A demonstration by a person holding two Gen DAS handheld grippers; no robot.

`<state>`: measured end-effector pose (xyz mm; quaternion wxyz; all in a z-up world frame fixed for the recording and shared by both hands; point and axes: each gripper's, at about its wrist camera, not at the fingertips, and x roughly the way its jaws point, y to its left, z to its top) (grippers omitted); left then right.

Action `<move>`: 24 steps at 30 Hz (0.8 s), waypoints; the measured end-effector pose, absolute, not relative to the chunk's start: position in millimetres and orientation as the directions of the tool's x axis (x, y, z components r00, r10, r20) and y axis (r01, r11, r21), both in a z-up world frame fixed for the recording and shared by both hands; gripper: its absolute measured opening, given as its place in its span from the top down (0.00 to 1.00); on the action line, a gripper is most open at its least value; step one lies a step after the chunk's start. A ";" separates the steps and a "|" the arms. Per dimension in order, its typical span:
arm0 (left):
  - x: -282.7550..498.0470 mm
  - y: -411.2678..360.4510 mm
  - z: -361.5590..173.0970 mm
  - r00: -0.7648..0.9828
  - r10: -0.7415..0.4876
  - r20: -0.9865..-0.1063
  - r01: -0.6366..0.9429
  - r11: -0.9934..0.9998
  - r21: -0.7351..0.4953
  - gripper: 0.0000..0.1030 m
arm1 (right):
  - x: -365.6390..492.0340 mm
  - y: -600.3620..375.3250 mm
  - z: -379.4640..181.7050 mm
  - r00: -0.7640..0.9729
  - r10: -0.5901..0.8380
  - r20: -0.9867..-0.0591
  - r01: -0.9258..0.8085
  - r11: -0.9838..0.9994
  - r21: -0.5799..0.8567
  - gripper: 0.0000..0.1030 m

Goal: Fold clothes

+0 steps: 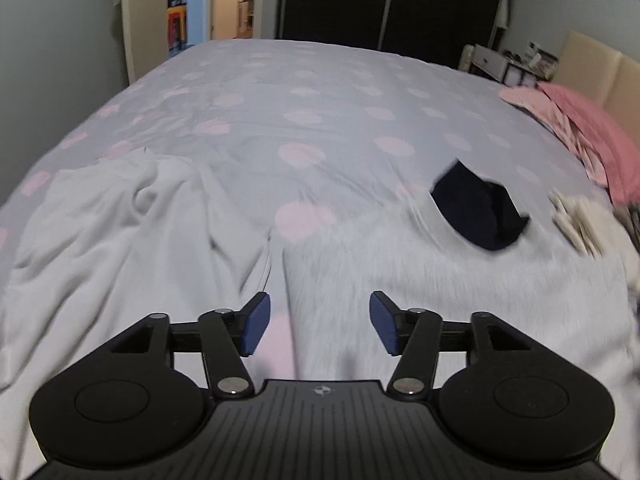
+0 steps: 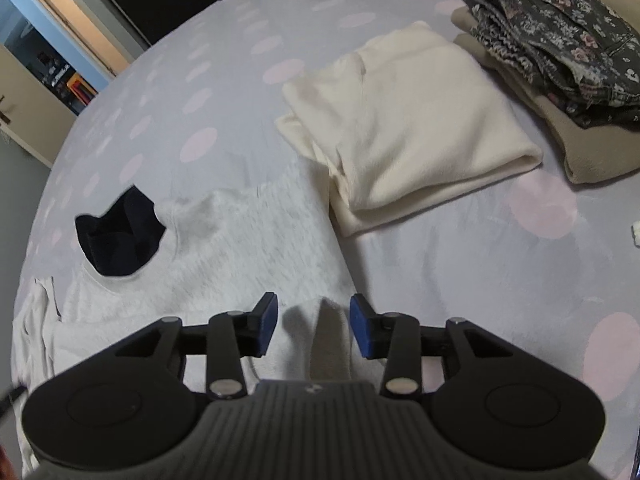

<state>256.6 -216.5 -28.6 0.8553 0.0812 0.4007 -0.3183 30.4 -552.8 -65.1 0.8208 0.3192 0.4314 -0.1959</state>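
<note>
Grey fleecy sweater (image 1: 460,280) spread flat on lilac bedspread (image 1: 320,92) with pink dots, dark navy neck lining (image 1: 476,208) showing at collar; same sweater (image 2: 224,256) and collar (image 2: 120,236) in right wrist view. Left gripper (image 1: 319,322) low over sweater's near edge, jaws apart, blue pads (image 1: 256,324) clear of cloth, nothing held. Right gripper (image 2: 313,326) just above sweater's right side, jaws likewise apart, a raised ridge of grey fabric (image 2: 328,344) standing between the 2 fingers, contact impossible to tell. White garment (image 1: 100,232) crumpled left of sweater, touching it. Cream folded garment (image 2: 404,120) just beyond sweater's far right corner. Dark floral garment (image 2: 560,36) stacked on tan folded piece (image 2: 588,156) farther right. Pink bedding (image 1: 588,128) near headboard.
</note>
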 end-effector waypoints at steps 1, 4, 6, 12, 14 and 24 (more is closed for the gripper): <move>265.2 -223.5 -32.8 0.470 -0.478 -0.742 0.594 0.793 -0.135 0.47 | 31.0 -551.6 -66.7 0.548 -0.041 -0.836 0.594 0.723 0.354 0.58; 287.7 -240.6 -45.9 0.445 -0.467 -0.764 0.540 0.821 -0.187 0.47 | 31.7 -550.3 -69.3 0.545 -0.032 -0.838 0.585 0.731 0.352 0.58; 301.8 -250.1 -54.9 0.433 -0.456 -0.777 0.506 0.837 -0.209 0.47 | 32.4 -551.2 -71.4 0.541 -0.024 -0.841 0.584 0.730 0.355 0.58; 336.7 -250.3 -85.1 0.422 -0.429 -0.799 0.347 0.890 -0.295 0.49 | 33.9 -551.6 -76.1 0.542 0.004 -0.840 0.571 0.732 0.372 0.58; 342.1 -246.9 -96.1 0.390 -0.457 -0.799 0.310 0.883 -0.354 0.61 | 35.1 -548.5 -75.7 0.548 0.000 -0.836 0.559 0.744 0.366 0.67; 320.2 -214.6 -70.8 0.511 -0.514 -0.689 0.372 0.855 -0.361 0.97 | 30.5 -536.2 -46.5 0.628 -0.045 -0.777 0.500 0.788 0.359 0.97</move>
